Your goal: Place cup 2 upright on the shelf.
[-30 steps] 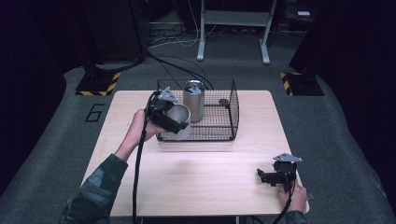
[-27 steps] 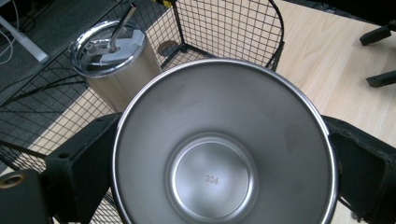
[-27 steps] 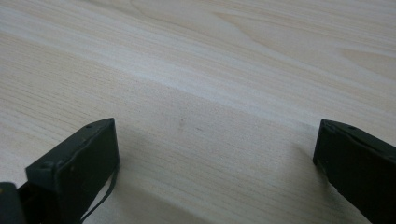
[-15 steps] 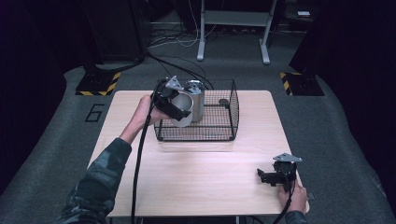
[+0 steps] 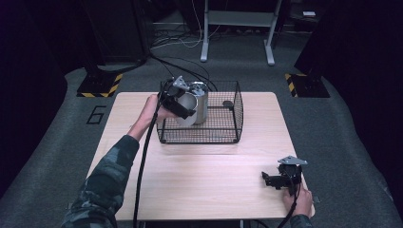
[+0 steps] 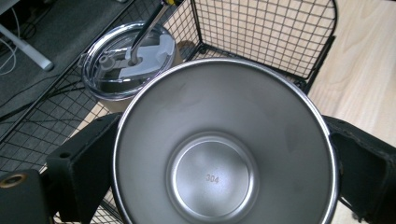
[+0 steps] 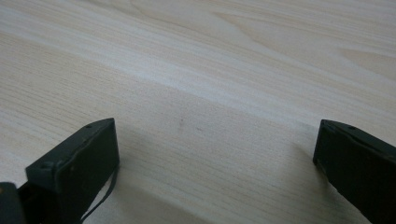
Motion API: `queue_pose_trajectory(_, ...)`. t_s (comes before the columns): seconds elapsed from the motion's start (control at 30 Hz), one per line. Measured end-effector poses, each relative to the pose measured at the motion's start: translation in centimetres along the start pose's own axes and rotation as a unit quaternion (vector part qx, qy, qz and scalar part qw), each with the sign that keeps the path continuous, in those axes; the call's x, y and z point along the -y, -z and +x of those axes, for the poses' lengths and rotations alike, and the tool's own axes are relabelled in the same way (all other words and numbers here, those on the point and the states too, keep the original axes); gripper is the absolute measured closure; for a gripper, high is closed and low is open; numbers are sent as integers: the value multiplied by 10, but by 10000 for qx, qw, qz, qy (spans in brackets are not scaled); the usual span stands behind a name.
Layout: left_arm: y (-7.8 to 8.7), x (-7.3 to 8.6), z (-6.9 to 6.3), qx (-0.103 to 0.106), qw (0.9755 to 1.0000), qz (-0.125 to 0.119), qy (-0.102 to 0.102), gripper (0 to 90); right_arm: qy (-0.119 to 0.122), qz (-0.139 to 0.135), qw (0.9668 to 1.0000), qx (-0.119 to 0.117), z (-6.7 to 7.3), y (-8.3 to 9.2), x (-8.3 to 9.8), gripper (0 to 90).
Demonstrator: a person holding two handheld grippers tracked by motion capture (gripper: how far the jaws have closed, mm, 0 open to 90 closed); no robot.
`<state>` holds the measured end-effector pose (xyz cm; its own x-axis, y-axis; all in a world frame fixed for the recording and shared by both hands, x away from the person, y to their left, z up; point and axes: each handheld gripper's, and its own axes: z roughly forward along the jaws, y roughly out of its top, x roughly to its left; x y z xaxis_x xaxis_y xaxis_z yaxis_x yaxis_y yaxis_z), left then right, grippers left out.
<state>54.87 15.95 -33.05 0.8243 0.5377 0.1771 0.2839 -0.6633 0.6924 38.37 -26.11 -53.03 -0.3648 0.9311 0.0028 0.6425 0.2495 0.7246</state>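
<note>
Two steel tumblers in play, high view: left gripper point(image 5: 183, 108) holds the open cup point(image 5: 186, 109) tilted over the left edge of the wire basket point(image 5: 223, 135), just beside the lidded tumbler point(image 5: 198, 95) standing inside; right gripper point(image 5: 274, 180) rests idle on the table point(image 5: 190, 180), well apart. Left gripper view: jaws clamp the open cup point(image 6: 224, 149) on both sides, lidded tumbler point(image 6: 128, 60) close behind; step looks like placing it in the basket, next move needs uprighting and lowering clear of the lid. Right gripper view: jaws spread wide, nothing between.

Open hand-held gripper point(image 7: 215, 163) over bare wooden table point(image 7: 210, 70)
</note>
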Motion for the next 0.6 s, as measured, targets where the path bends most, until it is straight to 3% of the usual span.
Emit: queue_pose_trajectory(0.6,-30,7,11,33,9995,177,242,59,0,0,10000,0,0,0,0,0)
